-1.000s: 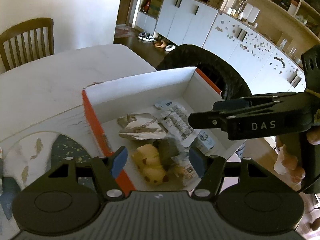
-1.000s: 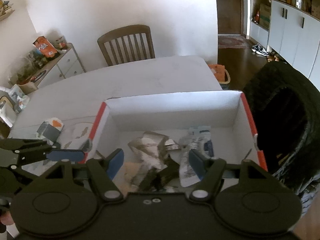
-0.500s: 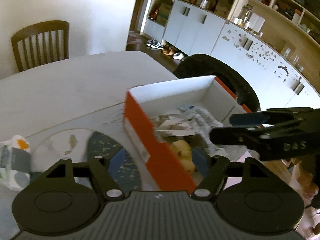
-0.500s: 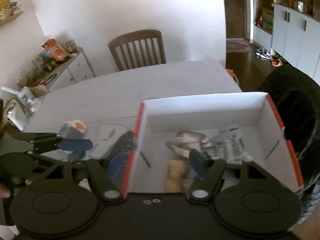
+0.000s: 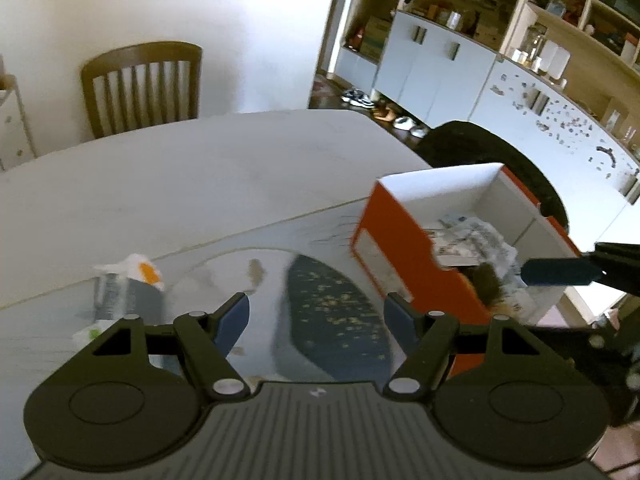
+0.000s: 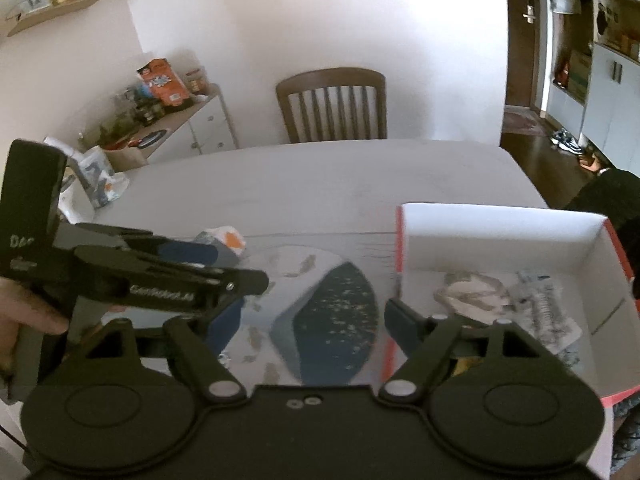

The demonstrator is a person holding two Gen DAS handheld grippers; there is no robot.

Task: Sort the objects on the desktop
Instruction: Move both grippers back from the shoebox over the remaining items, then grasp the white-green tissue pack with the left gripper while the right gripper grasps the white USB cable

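left wrist view: the left gripper (image 5: 316, 316) hangs with its blue pads spread and nothing between them, tilted down over the patterned mat (image 5: 336, 312) on the white table (image 5: 192, 176). my reading is that it is empty because it is on its way to the next item. the likeliest target is the small grey packet with an orange-and-white top (image 5: 126, 284), which lies on the table just left of the mat and well apart from the box. the orange cardboard box (image 5: 400, 248) sits at the right, its white inside already holding papers and wrappers (image 5: 472, 240), so it serves as the collecting bin. one blue pad of the right gripper (image 5: 560, 272) pokes in over the box's near corner.

compared with a second ago, this view has swung left: the box filled the middle then, with a yellow plush toy showing inside, and now it is off to the right (the toy is no longer in sight) while the packet has come into view.

right wrist view: the right gripper (image 6: 316, 322) is opening, with nothing between its pads. it straddles the mat (image 6: 328, 320) and the box's left wall (image 6: 394, 280), probably leaving the box to fetch more. the left gripper (image 6: 192, 256) reaches across at the left, held by a hand (image 6: 24, 316), its tip near the packet (image 6: 228, 240). papers (image 6: 532, 300) lie in the box.

a second ago this view looked straight into the box; now the box sits right and the mat is central.
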